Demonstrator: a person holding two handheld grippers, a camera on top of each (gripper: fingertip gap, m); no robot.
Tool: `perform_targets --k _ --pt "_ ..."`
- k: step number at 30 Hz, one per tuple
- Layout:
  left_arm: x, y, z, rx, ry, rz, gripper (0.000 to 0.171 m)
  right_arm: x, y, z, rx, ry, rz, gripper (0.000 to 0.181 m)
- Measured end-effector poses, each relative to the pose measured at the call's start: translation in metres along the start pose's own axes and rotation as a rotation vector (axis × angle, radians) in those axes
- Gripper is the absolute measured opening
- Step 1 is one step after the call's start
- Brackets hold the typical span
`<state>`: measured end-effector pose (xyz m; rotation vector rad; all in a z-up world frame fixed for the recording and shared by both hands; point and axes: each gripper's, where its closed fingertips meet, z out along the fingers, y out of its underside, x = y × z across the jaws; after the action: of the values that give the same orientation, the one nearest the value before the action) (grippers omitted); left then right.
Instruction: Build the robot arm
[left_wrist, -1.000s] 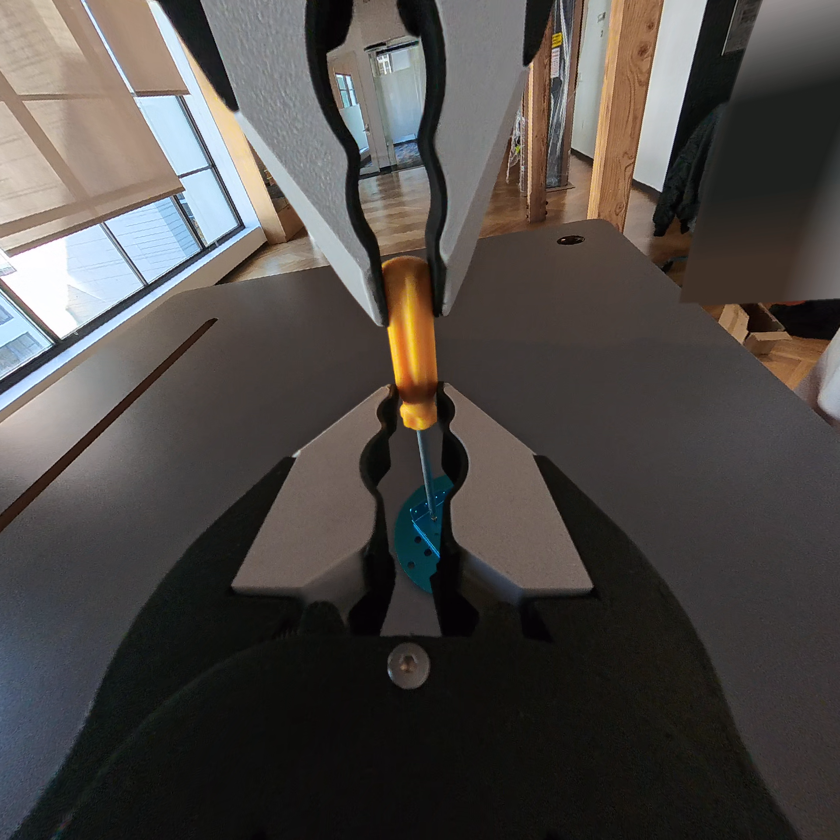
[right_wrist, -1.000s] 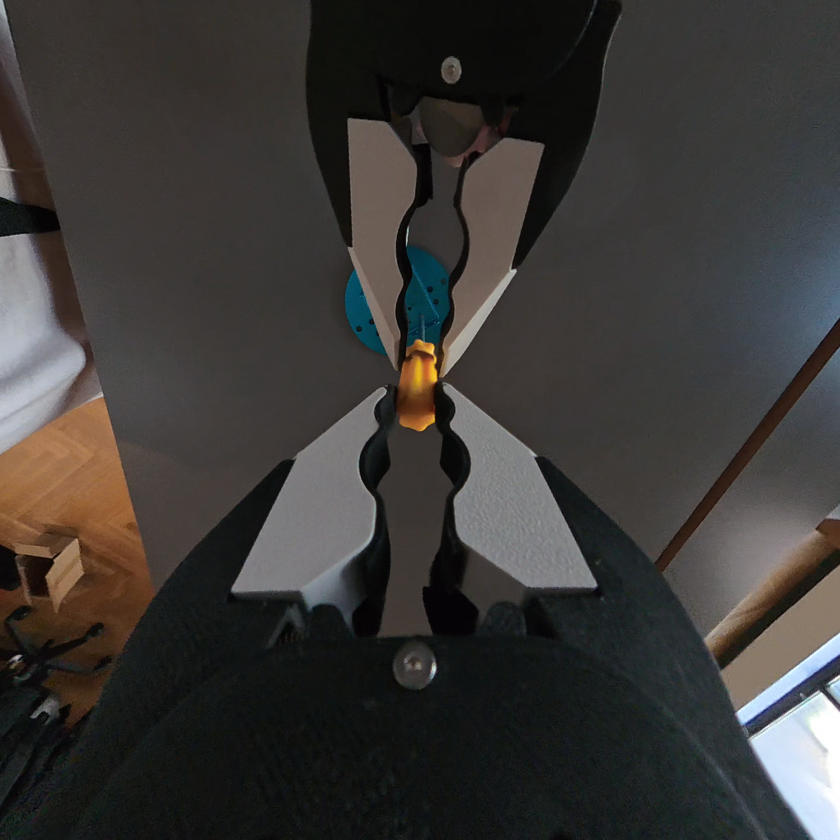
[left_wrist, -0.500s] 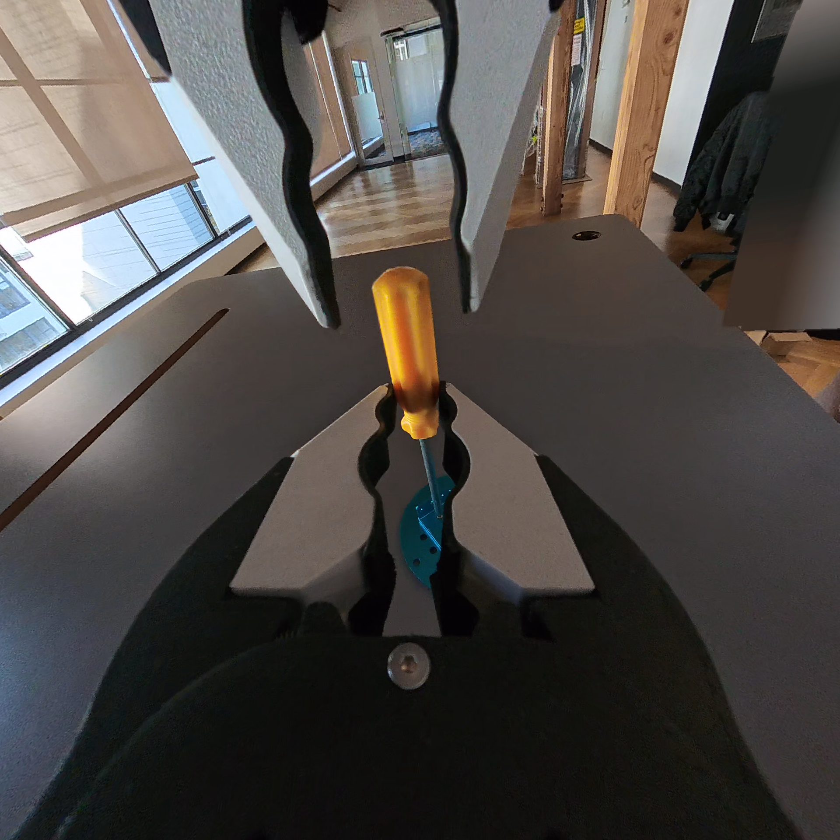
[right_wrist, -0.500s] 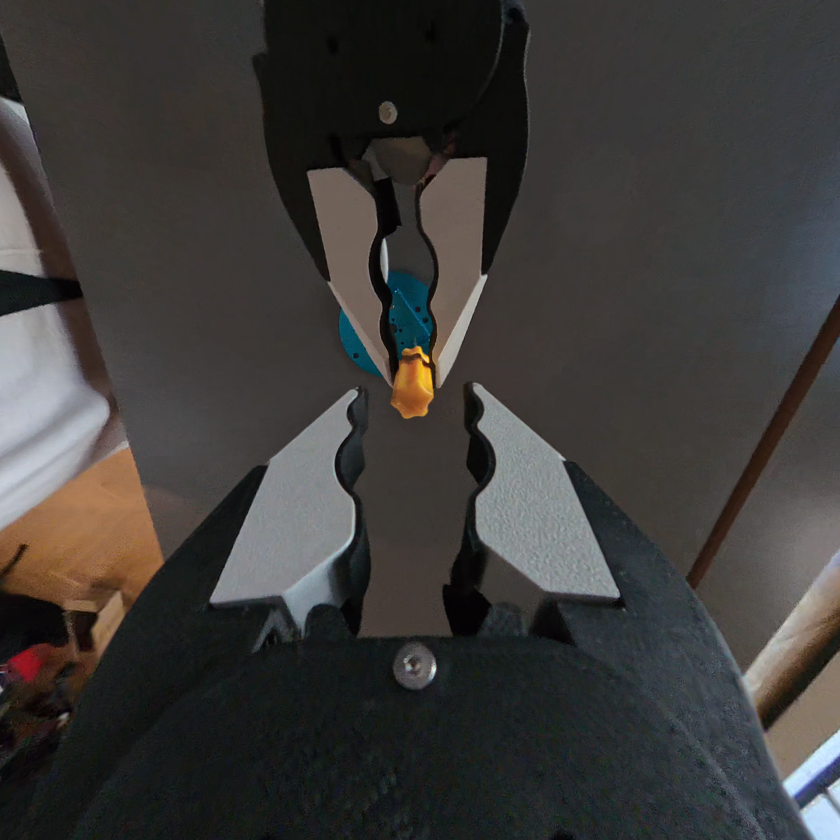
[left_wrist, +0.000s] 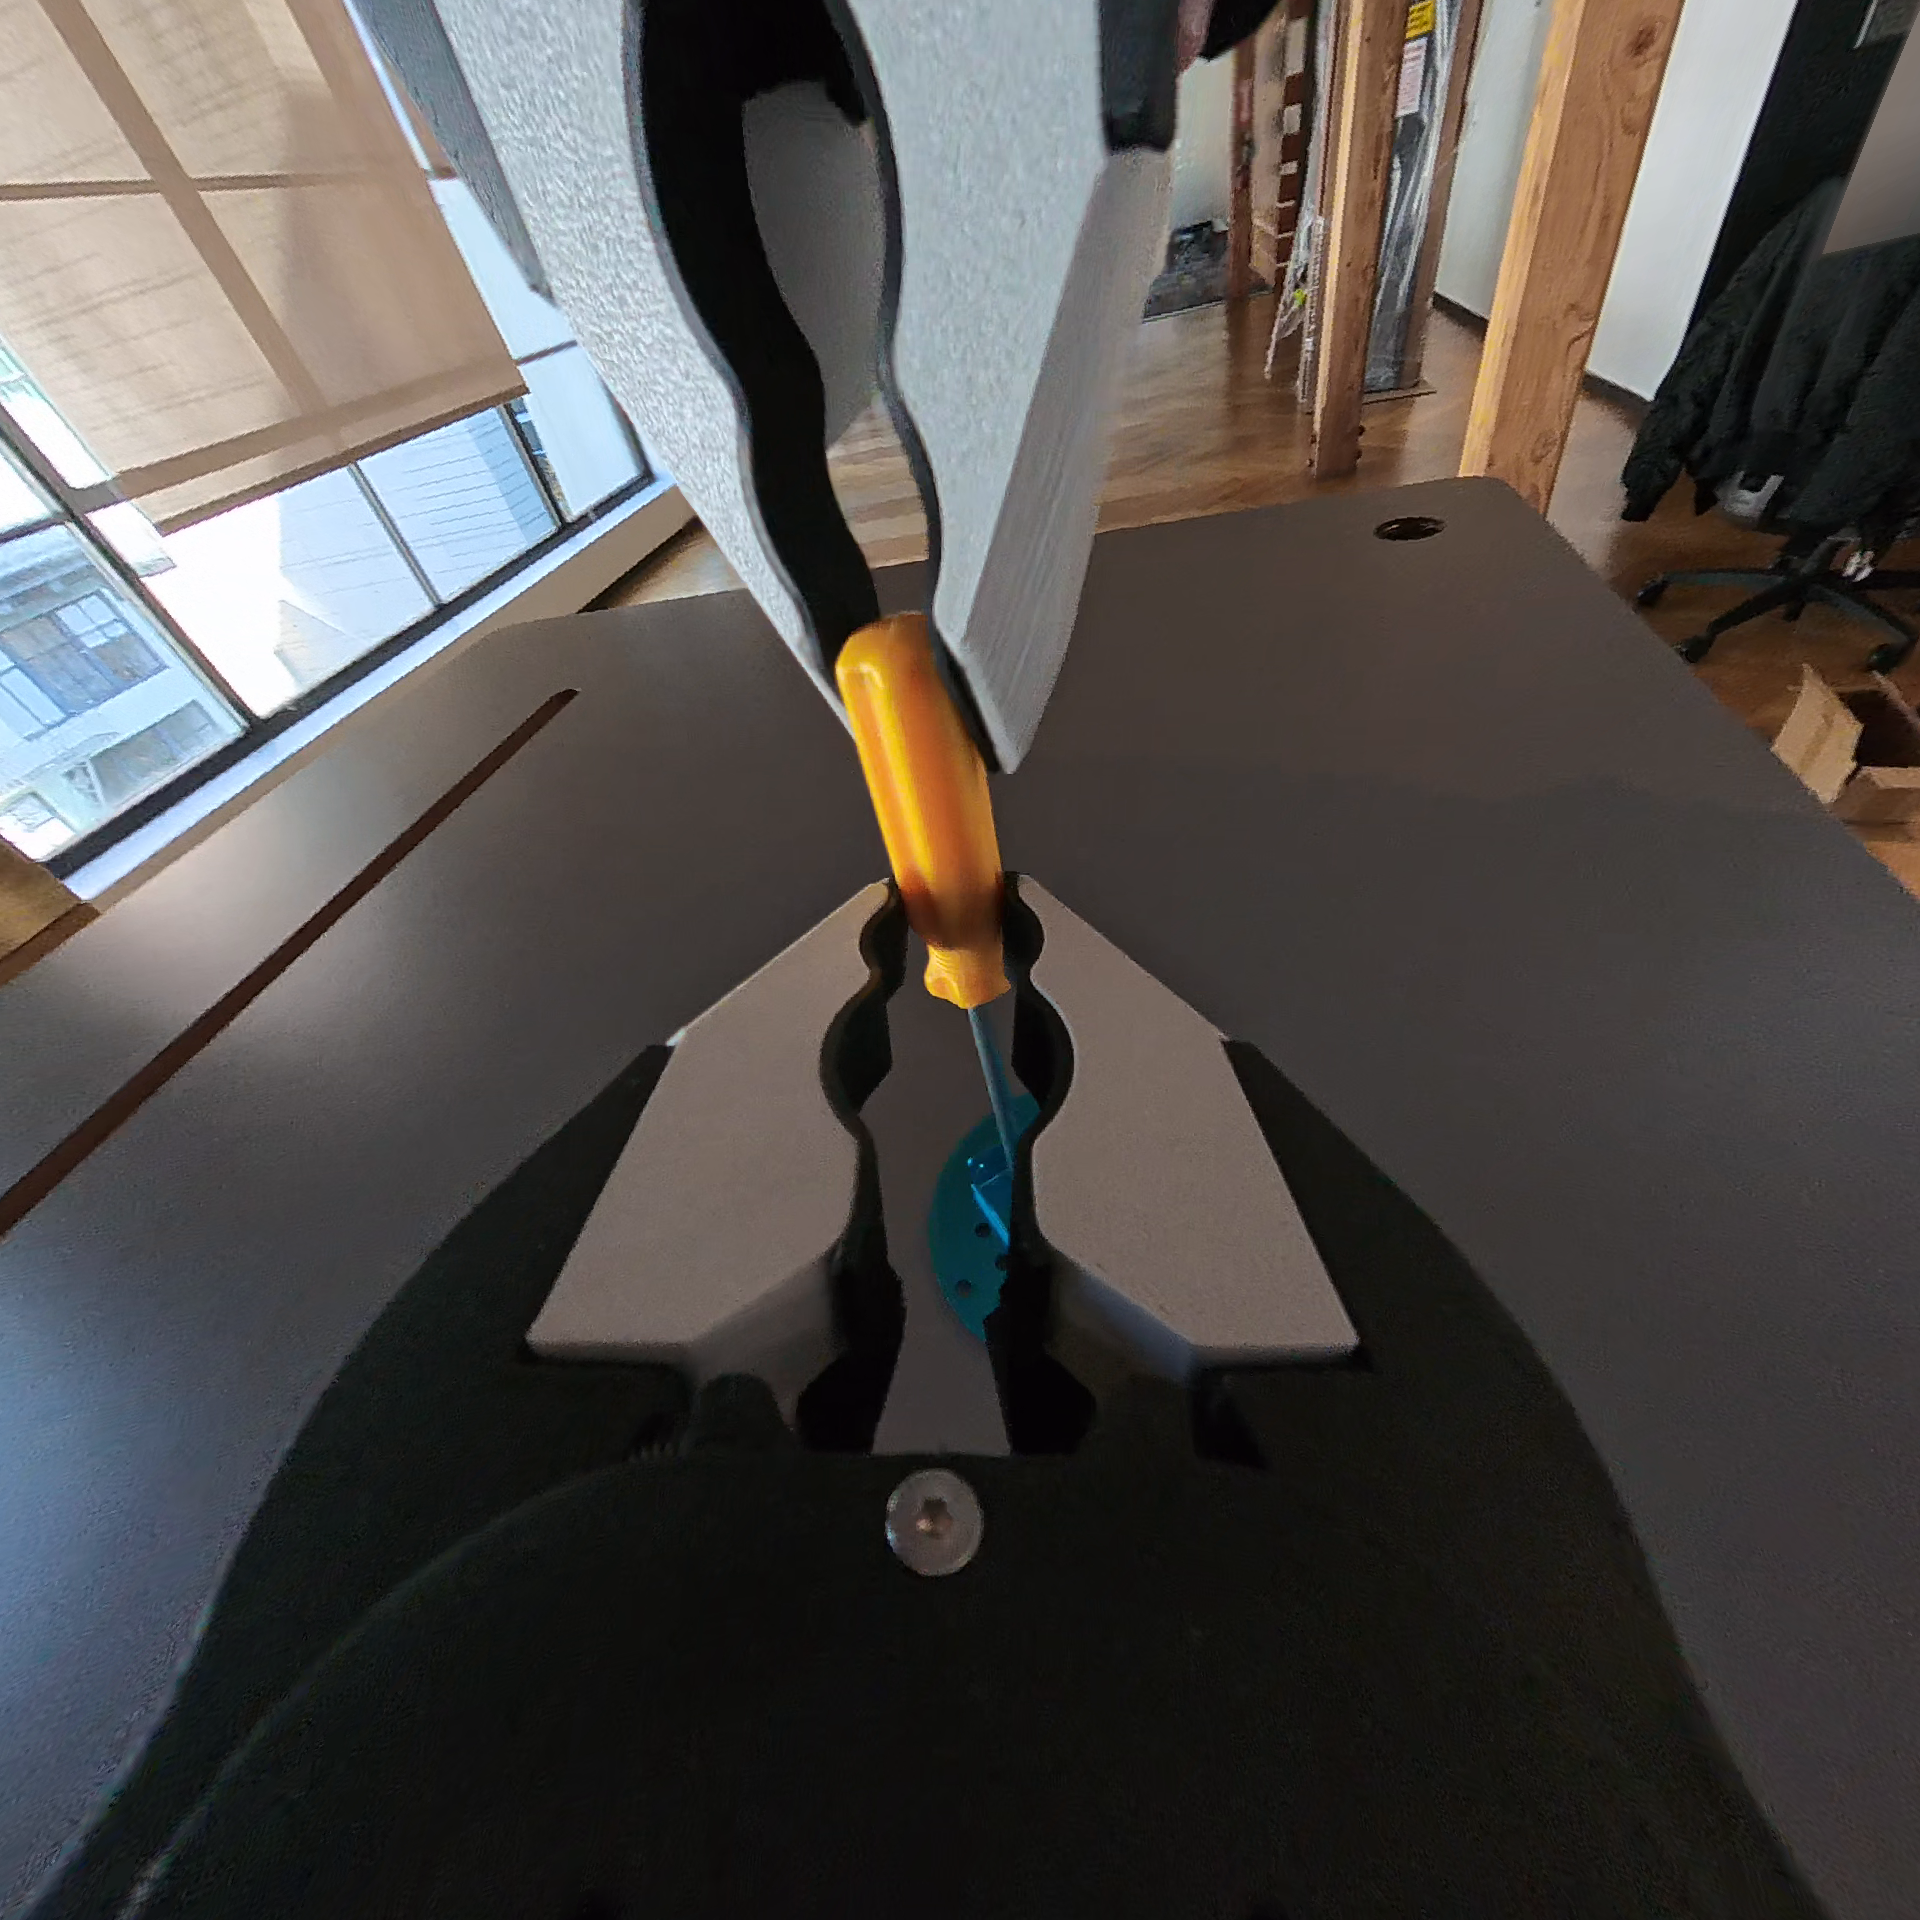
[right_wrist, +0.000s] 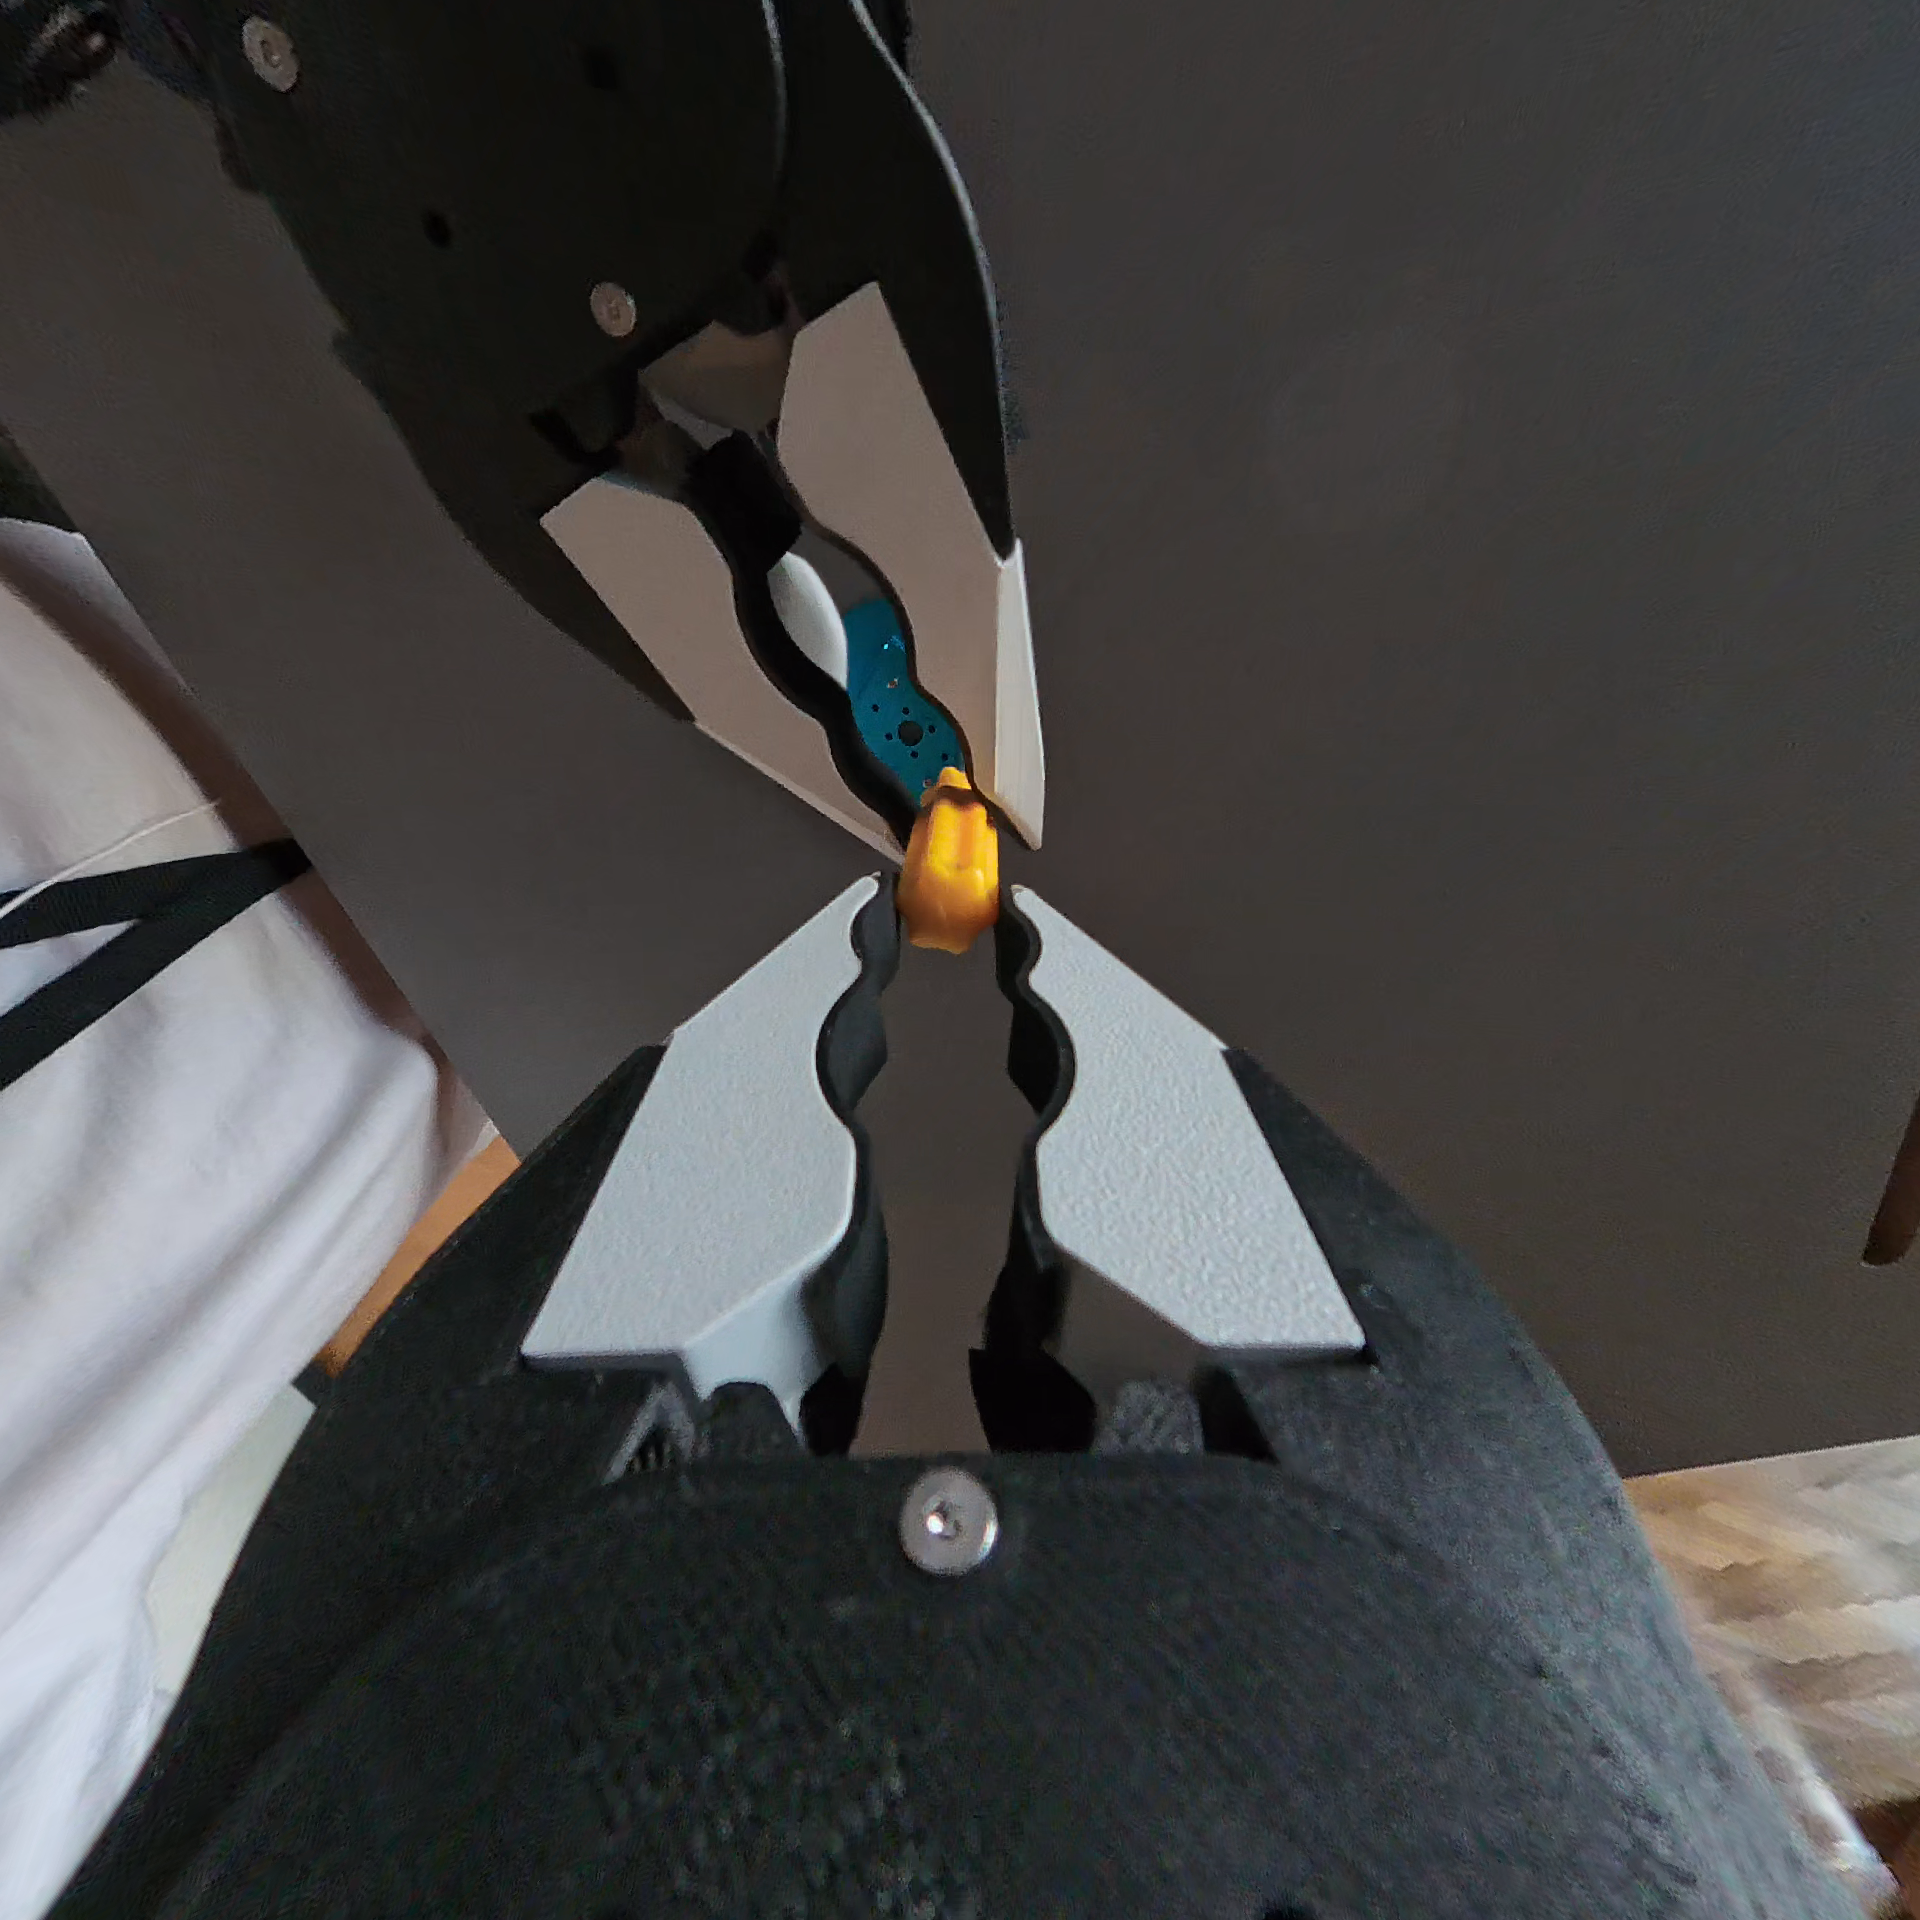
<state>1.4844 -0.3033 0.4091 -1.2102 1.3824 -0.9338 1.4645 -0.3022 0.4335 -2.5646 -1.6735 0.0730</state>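
1. Orange plastic made the handle of the screwdriver (left_wrist: 925, 800), which stood nearly upright with its thin metal shaft going down to a blue perforated disc (left_wrist: 971, 1236) on the dark grey worktop (left_wrist: 1455, 935).
2. The left hand-held gripper (left_wrist: 951, 904) was closed on the lower part of the handle; the right hand-held gripper (right_wrist: 948, 894) was closed on its top end, coming from above.
3. With two grips on one short handle, I judged that any small disagreement between them could tilt the tool, so the tip could slip out of its place on the disc.
4. The disc looked free on the worktop, so it could turn or slide under the tip.
5. The handle looked smooth and glossy with shallow flutes; it could rotate between the fingers.
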Motion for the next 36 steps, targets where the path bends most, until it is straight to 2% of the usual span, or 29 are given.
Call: perform_targets --k 2,4,6,8,12,14,17,19,21,23,27,28,30,32,34,36 --pt "0.003 0.0 -0.001 0.0 0.037 -0.023 0.015 -0.005 0.003 0.001 -0.024 -0.003 -0.117 0.021" --pt "0.004 0.0 -0.001 -0.002 0.051 -0.02 0.015 -0.006 0.003 0.001 -0.02 0.036 -0.273 0.038" --pt "0.006 0.0 -0.001 -0.001 0.064 -0.017 0.015 -0.009 0.004 0.004 -0.021 0.044 -0.377 0.03" --pt "0.009 0.0 -0.001 0.001 0.085 -0.015 0.015 -0.009 0.004 0.008 -0.025 0.048 -0.394 0.017" --pt "0.008 0.0 -0.001 -0.004 0.08 -0.033 0.016 -0.006 0.005 0.008 -0.021 0.029 -0.263 0.017" --pt "0.004 -0.002 0.0 0.013 0.046 -0.031 0.026 -0.003 0.007 0.008 -0.043 0.037 -0.117 0.018" --pt "0.005 -0.004 0.001 0.019 0.022 -0.007 0.019 -0.003 0.005 0.008 -0.02 0.027 0.052 0.018" --pt "0.005 -0.004 0.001 0.022 0.024 0.004 0.017 -0.005 0.004 0.008 -0.021 0.016 0.034 0.018" --pt "0.007 -0.003 0.0 0.021 0.057 -0.024 0.016 -0.007 0.005 0.008 -0.028 0.017 -0.074 0.021" --pt "0.008 -0.003 0.0 0.021 0.073 -0.022 0.016 -0.011 -0.001 0.005 0.019 0.019 -0.182 0.039" --pt "0.011 -0.004 -0.001 0.022 0.092 -0.018 0.016 -0.009 0.0 0.005 -0.006 0.056 -0.315 0.018" --pt "0.011 -0.004 -0.001 0.022 0.098 -0.017 0.016 -0.01 0.0 0.006 -0.005 0.055 -0.319 0.018" --pt "0.01 -0.003 -0.001 0.017 0.095 -0.027 0.016 -0.008 0.001 0.005 -0.021 0.054 -0.263 0.017" --pt "0.008 -0.004 -0.001 0.026 0.066 -0.027 0.026 -0.004 0.001 0.005 -0.03 0.039 -0.103 0.017" --pt "0.005 -0.003 0.001 0.021 0.034 -0.013 0.027 0.0 -0.001 0.005 -0.021 0.016 0.048 0.017" --pt "0.001 -0.002 0.0 0.022 0.007 0.008 0.018 0.0 -0.002 0.005 -0.006 0.013 0.087 0.017"
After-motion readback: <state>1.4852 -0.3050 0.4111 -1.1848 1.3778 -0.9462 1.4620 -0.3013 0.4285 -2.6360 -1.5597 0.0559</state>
